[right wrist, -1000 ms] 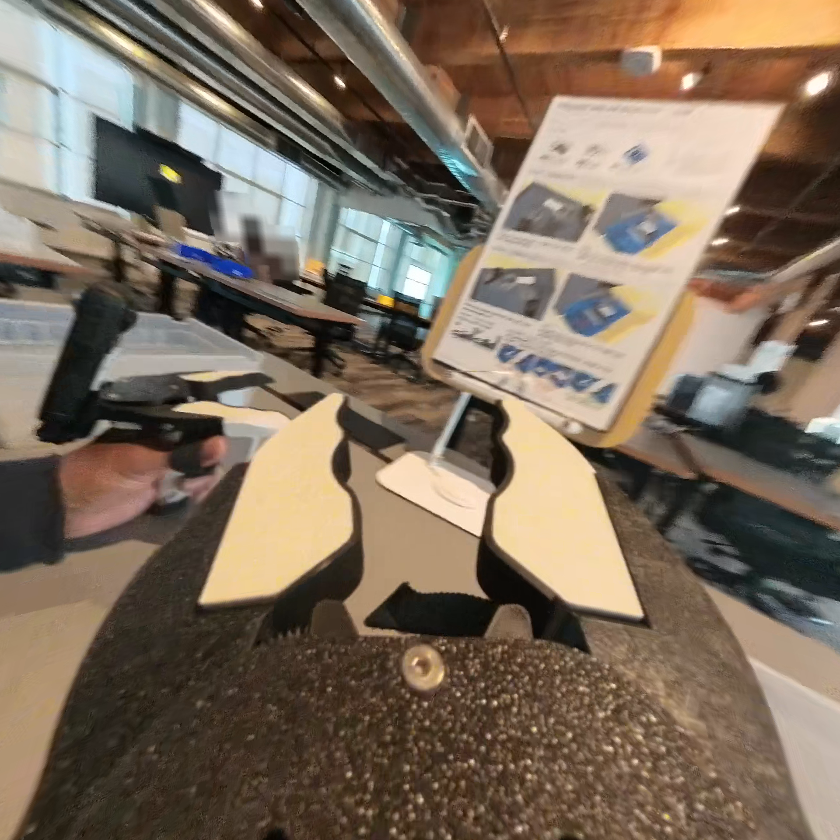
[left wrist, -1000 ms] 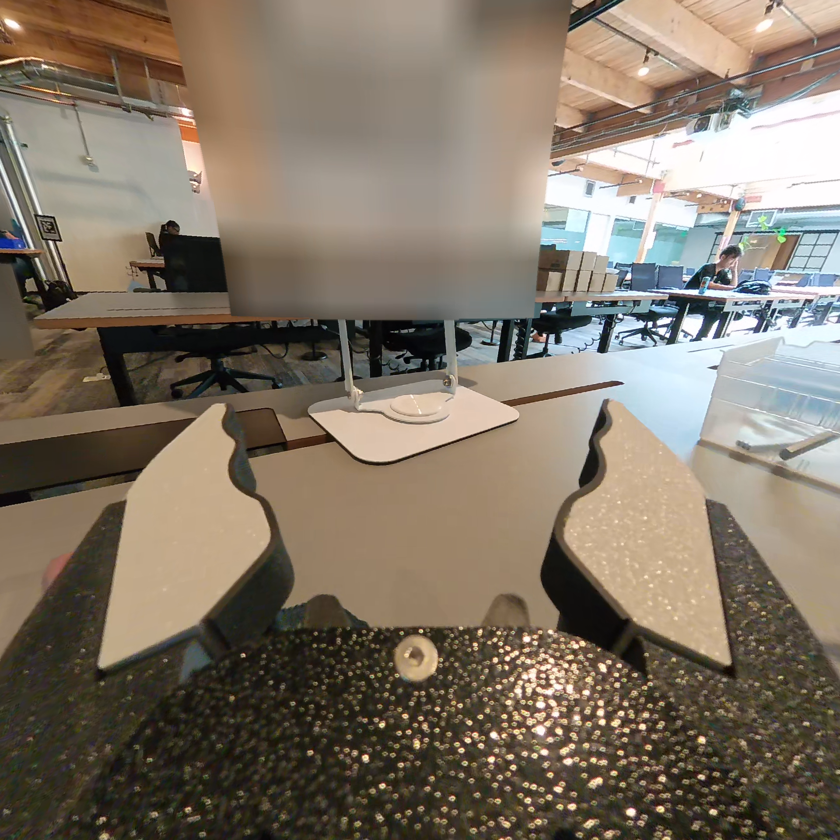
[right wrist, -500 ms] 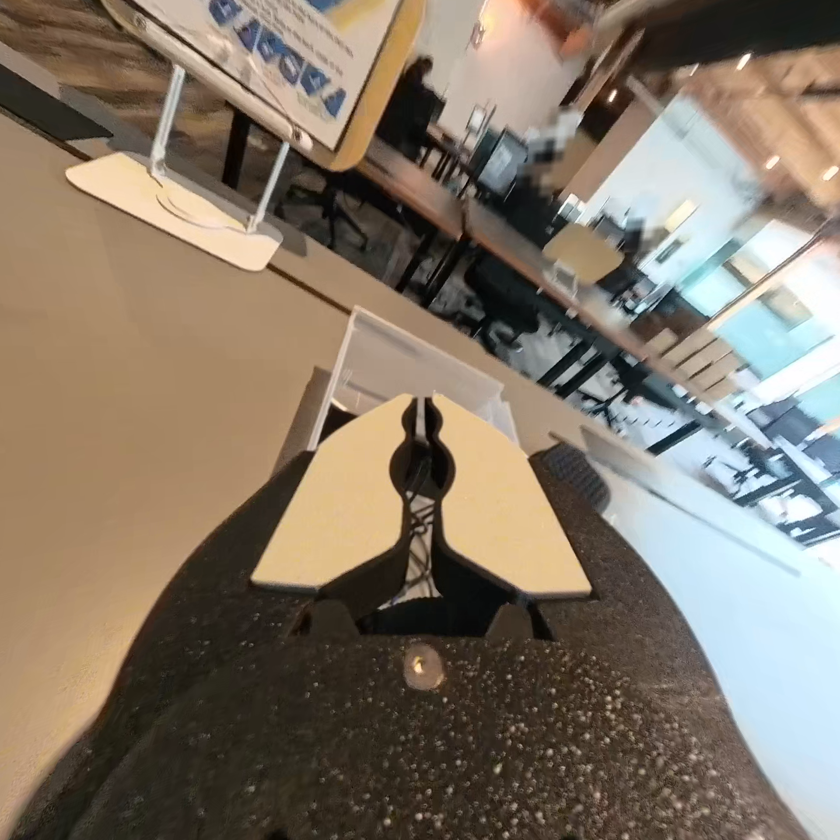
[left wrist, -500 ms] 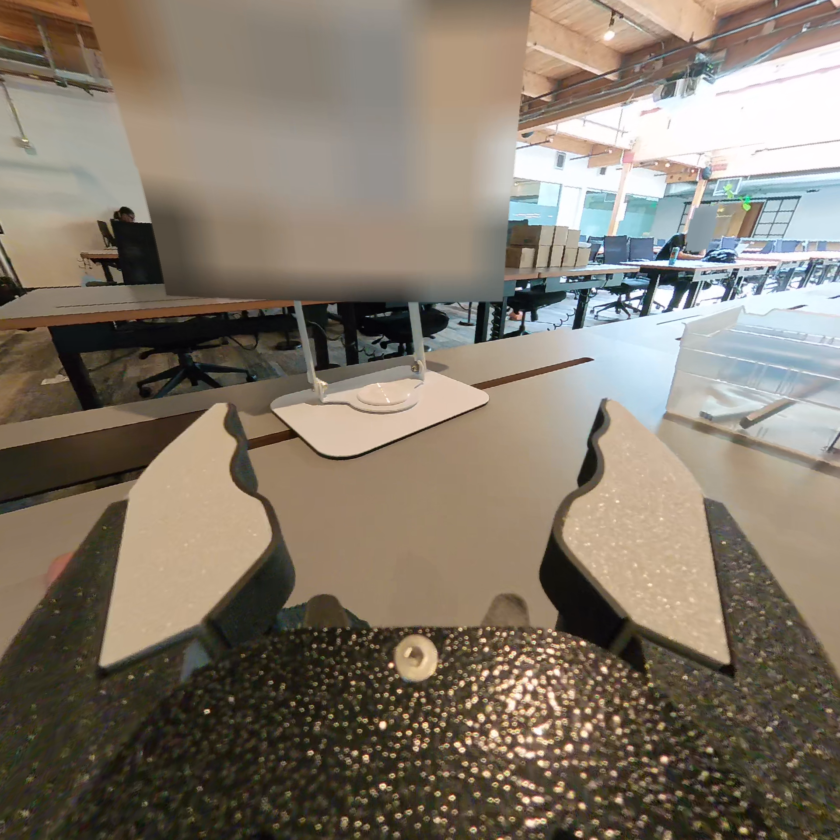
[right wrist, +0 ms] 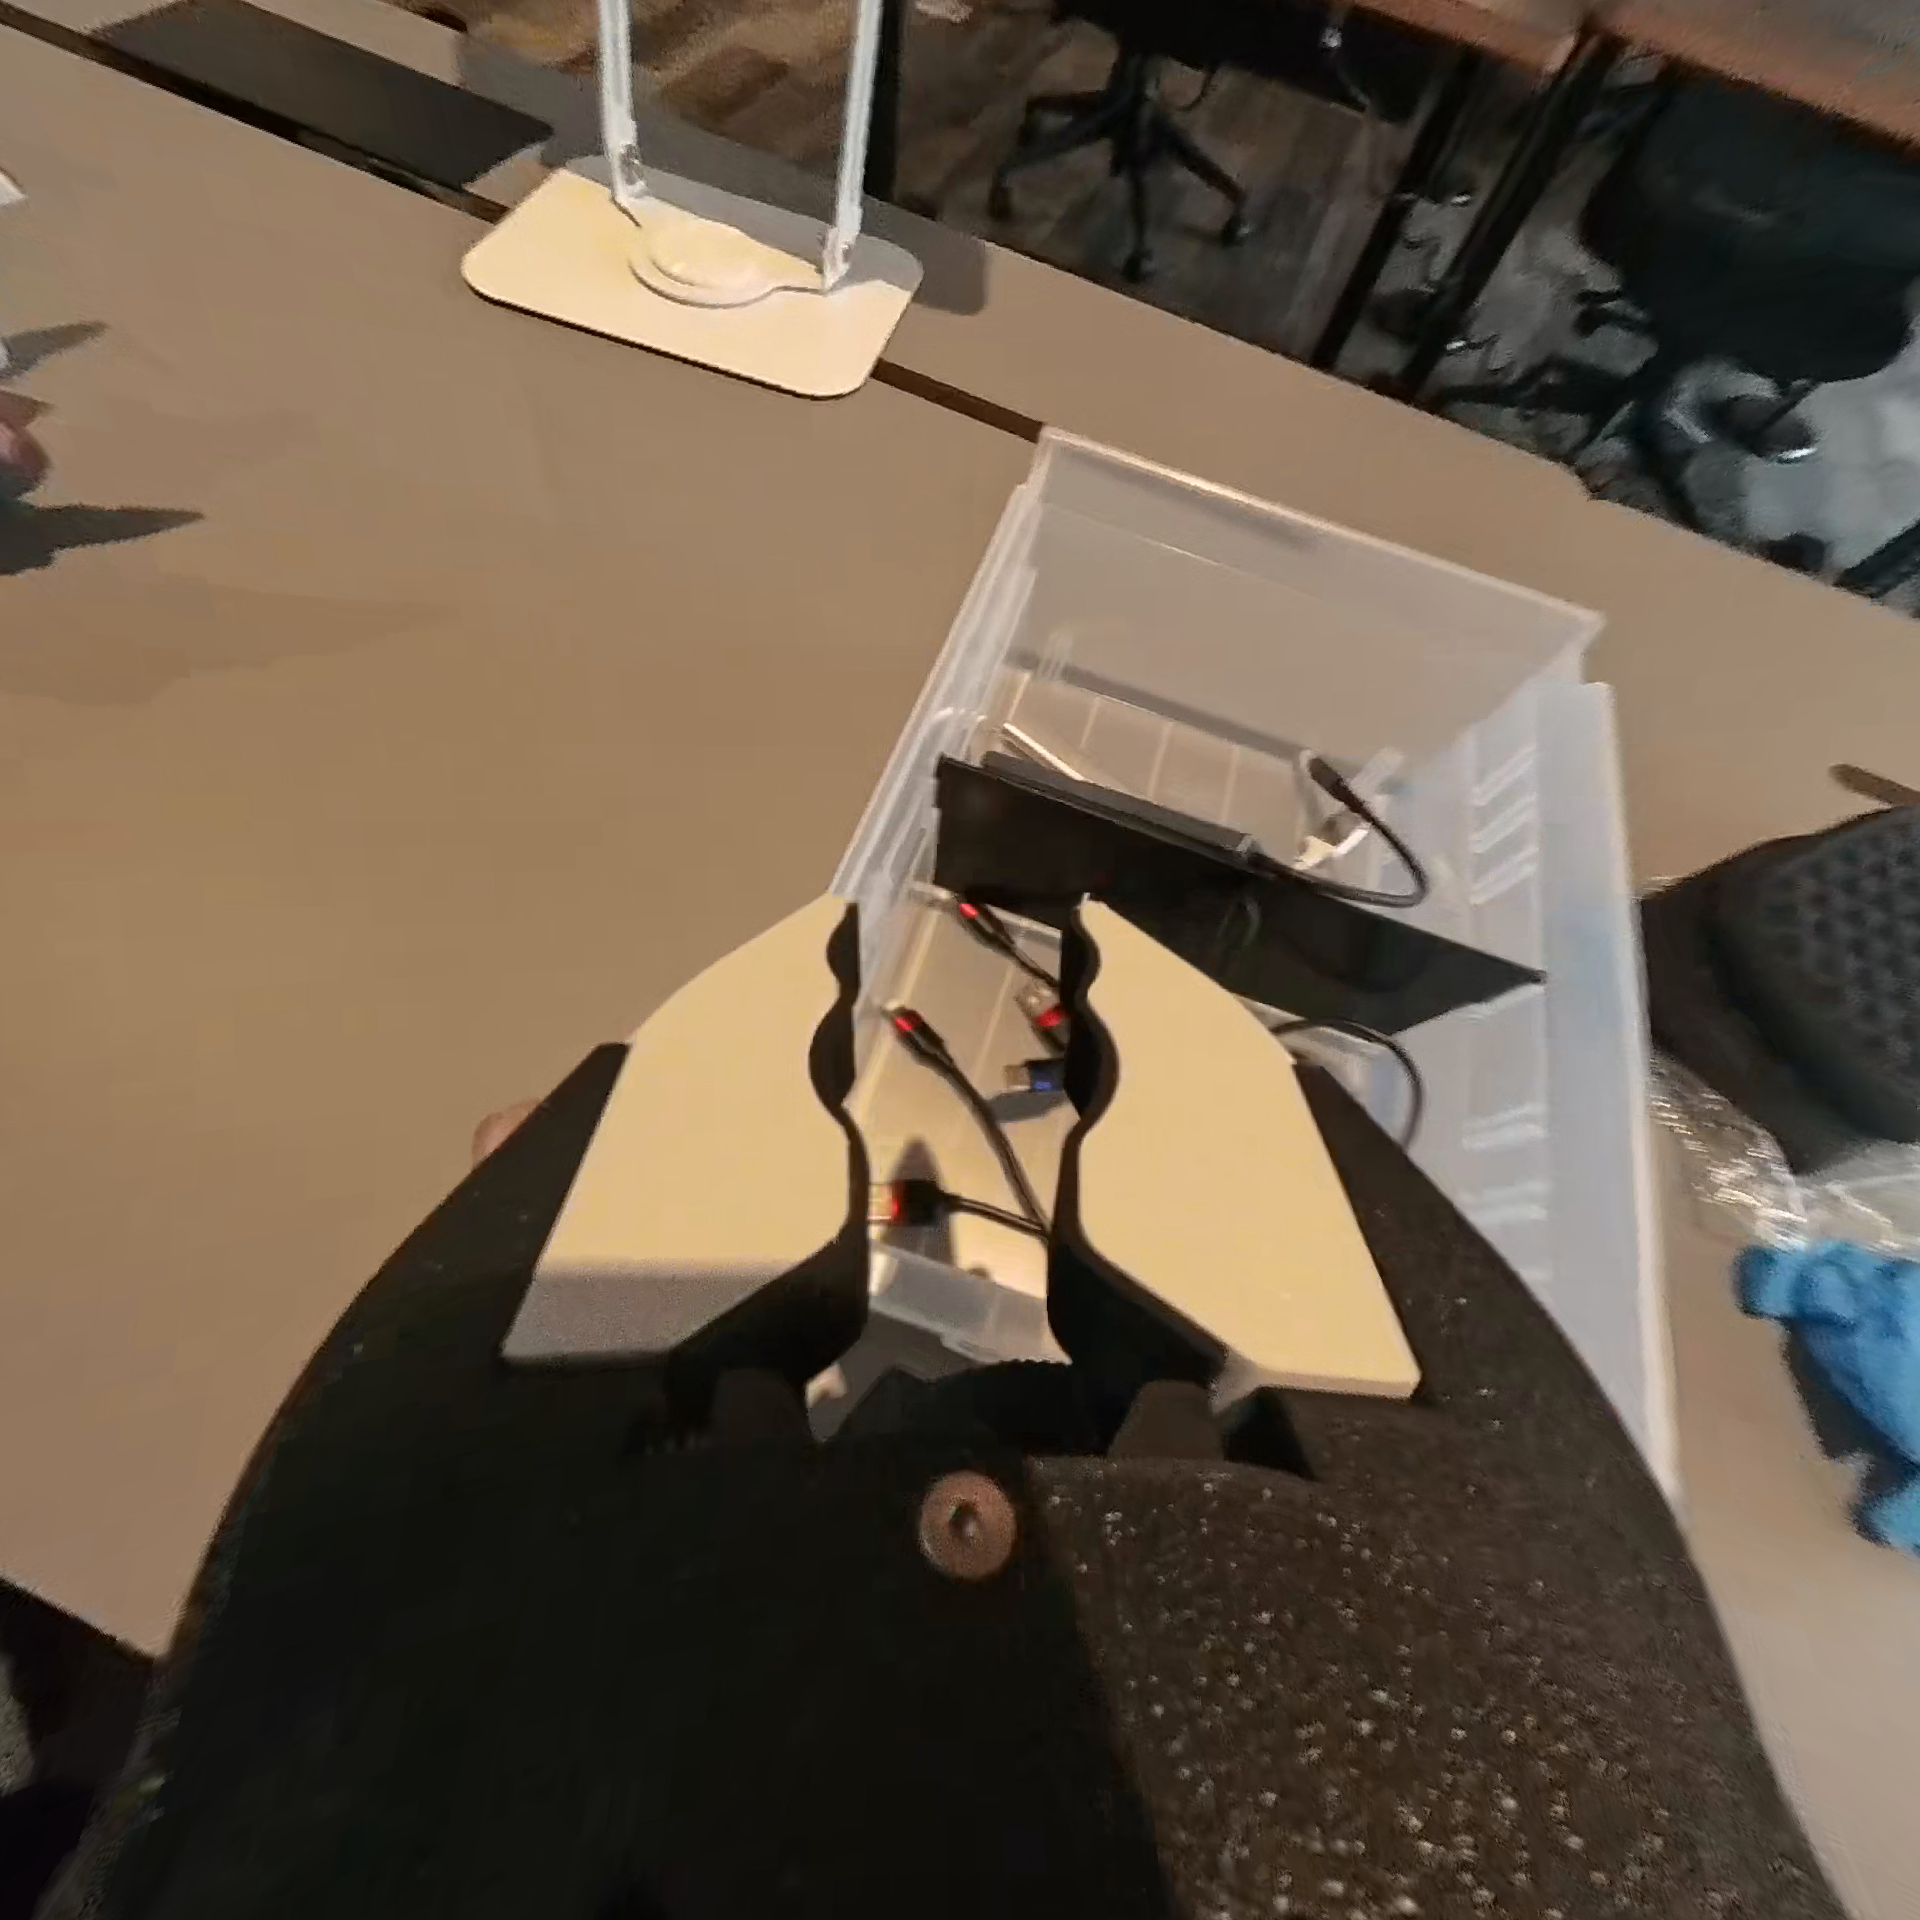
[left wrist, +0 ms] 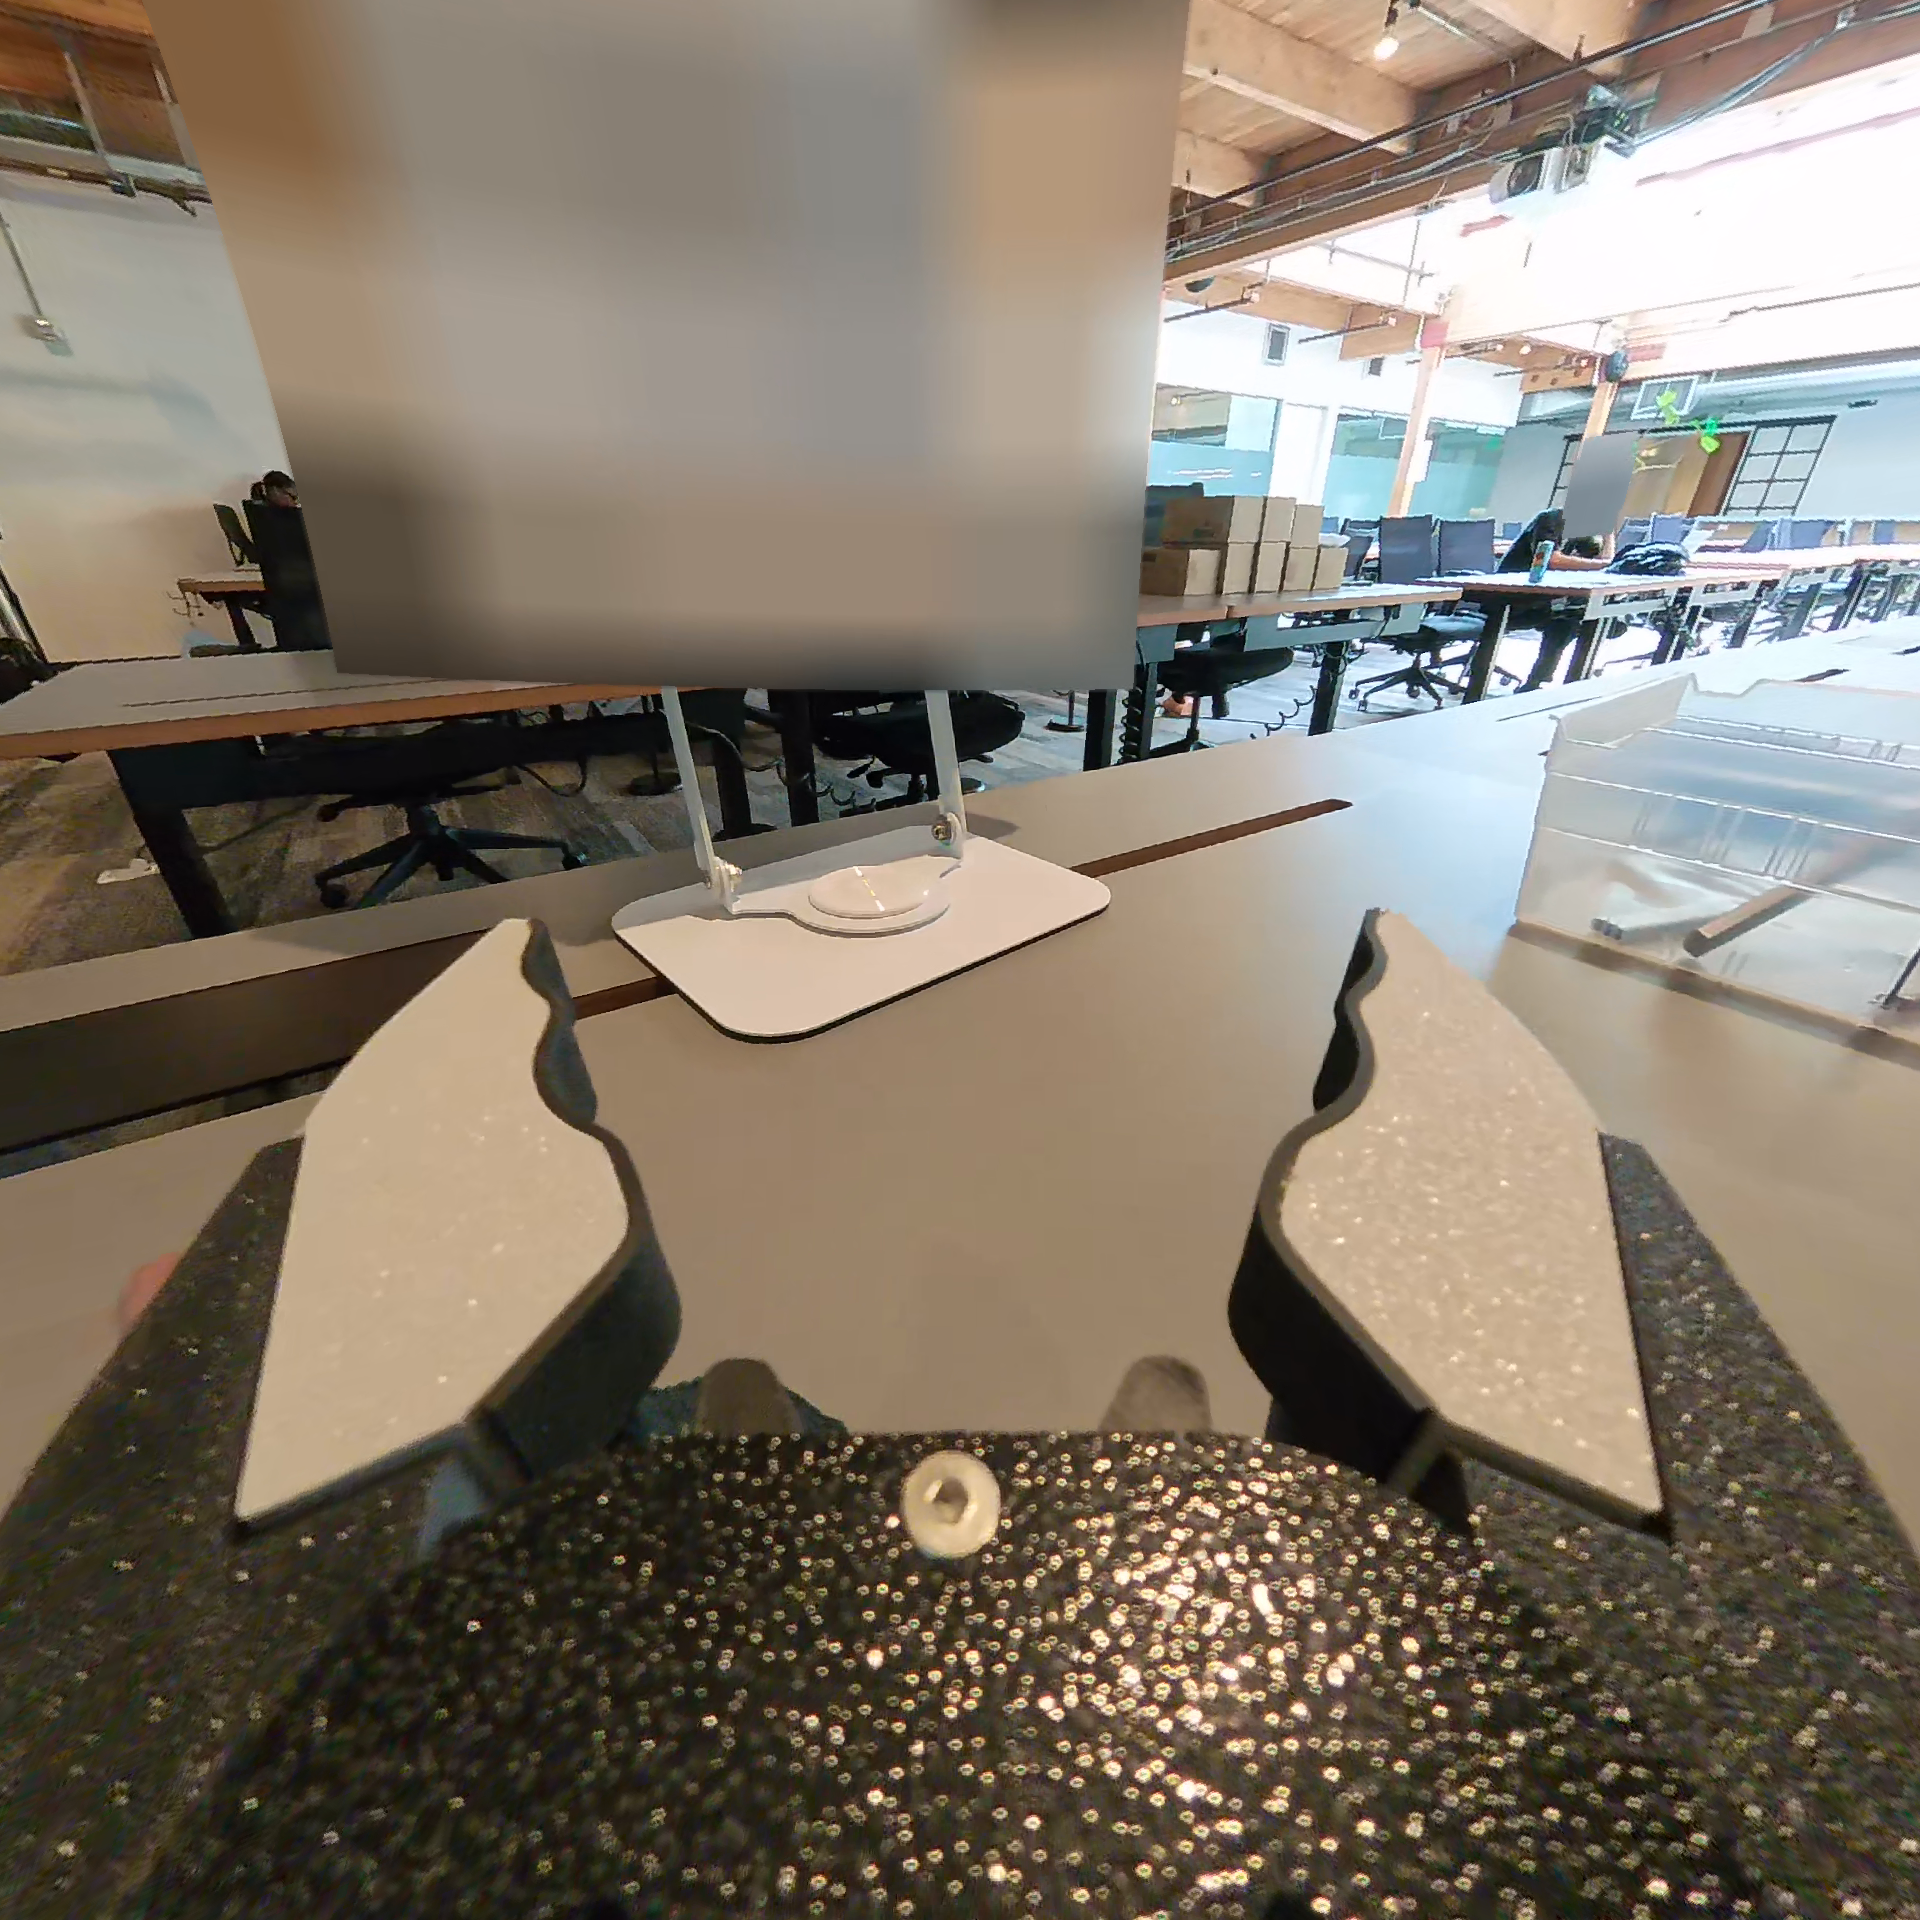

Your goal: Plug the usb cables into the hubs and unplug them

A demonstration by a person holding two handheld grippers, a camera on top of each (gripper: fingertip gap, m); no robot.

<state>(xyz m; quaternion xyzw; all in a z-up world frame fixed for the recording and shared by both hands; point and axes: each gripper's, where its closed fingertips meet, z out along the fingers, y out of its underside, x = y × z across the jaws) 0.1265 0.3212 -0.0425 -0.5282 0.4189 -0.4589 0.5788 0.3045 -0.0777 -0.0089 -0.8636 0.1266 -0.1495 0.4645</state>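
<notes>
My right gripper (right wrist: 966, 920) is partly open and empty, hovering over a clear plastic bin (right wrist: 1507, 935) on the grey table. In the bin lie a flat black USB hub (right wrist: 1091, 842) with a short black lead (right wrist: 1371, 862), and several black USB cables with red plugs (right wrist: 914, 1029) and one blue plug (right wrist: 1039, 1075). One red plug (right wrist: 909, 1200) shows between my fingers, below them. My left gripper (left wrist: 956, 1039) is wide open and empty, low over bare table. The bin shows at its right (left wrist: 1714, 821).
A white stand base (left wrist: 862, 935) with two thin legs sits at the table's far edge, left of the bin (right wrist: 696, 281). To the right of the bin lie a blue cloth-like thing (right wrist: 1849, 1309), crinkled plastic (right wrist: 1714, 1164) and a black mesh object (right wrist: 1818, 997). Desks and chairs stand beyond.
My right gripper has swung right and tipped down over the bin, and its jaws went from open to nearly shut and partly open again. My left gripper has barely moved and stays open.
</notes>
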